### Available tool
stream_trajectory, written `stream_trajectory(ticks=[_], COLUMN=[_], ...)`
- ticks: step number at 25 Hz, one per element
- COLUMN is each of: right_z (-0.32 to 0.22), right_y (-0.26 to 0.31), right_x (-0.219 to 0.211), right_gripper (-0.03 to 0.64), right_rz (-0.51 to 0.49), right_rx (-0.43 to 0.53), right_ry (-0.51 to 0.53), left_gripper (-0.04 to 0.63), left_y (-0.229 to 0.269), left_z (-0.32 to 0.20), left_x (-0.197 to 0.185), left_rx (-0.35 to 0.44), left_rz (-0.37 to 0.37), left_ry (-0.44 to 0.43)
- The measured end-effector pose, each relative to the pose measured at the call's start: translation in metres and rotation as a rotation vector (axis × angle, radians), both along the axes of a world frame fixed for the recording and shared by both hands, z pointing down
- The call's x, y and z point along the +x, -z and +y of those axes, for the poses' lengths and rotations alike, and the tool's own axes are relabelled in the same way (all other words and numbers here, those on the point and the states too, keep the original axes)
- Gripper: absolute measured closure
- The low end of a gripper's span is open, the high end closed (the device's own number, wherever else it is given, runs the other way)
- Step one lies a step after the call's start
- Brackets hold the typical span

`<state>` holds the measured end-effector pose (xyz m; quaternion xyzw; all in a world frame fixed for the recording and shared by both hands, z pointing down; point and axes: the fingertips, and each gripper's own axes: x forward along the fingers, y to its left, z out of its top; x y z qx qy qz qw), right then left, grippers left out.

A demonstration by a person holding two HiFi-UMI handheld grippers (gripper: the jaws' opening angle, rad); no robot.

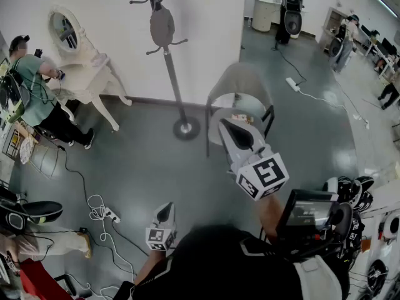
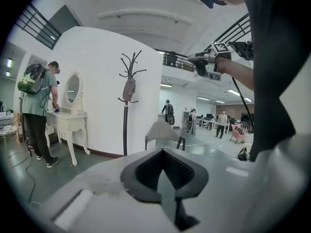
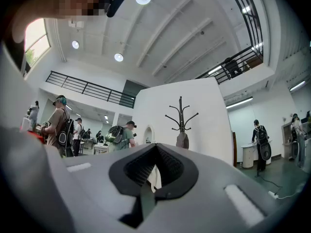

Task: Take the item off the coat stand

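A grey item point(image 1: 162, 27), its kind hard to tell, hangs high on the coat stand point(image 1: 170, 74), whose top hooks are cut off by the head view's edge. The left gripper point(image 1: 165, 211) and right gripper point(image 1: 235, 134), both closed and empty, are well short of the stand.

Along the wall point(image 1: 206, 36), left to right: dressing table point(image 1: 84, 80), coat stand point(image 1: 172, 80) with item point(image 1: 162, 27) hung high, chair point(image 1: 240, 83) nearer on the floor point(image 1: 150, 161).
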<state>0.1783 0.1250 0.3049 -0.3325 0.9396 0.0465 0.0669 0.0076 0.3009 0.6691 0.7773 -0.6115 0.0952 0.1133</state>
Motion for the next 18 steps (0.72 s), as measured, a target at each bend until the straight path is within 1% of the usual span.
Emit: stream_trajectory(ticks=[3, 8, 14, 18], right_z=[0.0, 0.0, 0.002, 0.002], right_y=[0.002, 0.004, 0.005, 0.006], right_x=[0.001, 0.002, -0.008, -0.014], right_gripper=[0.609, 0.609, 0.607, 0.607], right_rz=[-0.005, -0.012, -0.037, -0.042], right_rx=[0.0, -0.002, -0.017, -0.017], right_ry=[-0.002, -0.008, 0.013, 0.003], left_gripper=[0.551, 0.551, 0.551, 0.551], left_y=[0.007, 0.007, 0.005, 0.006], left_z=[-0.002, 0.001, 0.004, 0.007], left_x=[0.001, -0.001, -0.006, -0.009], left_rx=[0.008, 0.011, 0.007, 0.013], left_rz=[0.022, 0.025, 0.032, 0.034], left_ry=[0.014, 0.021, 0.03, 0.024])
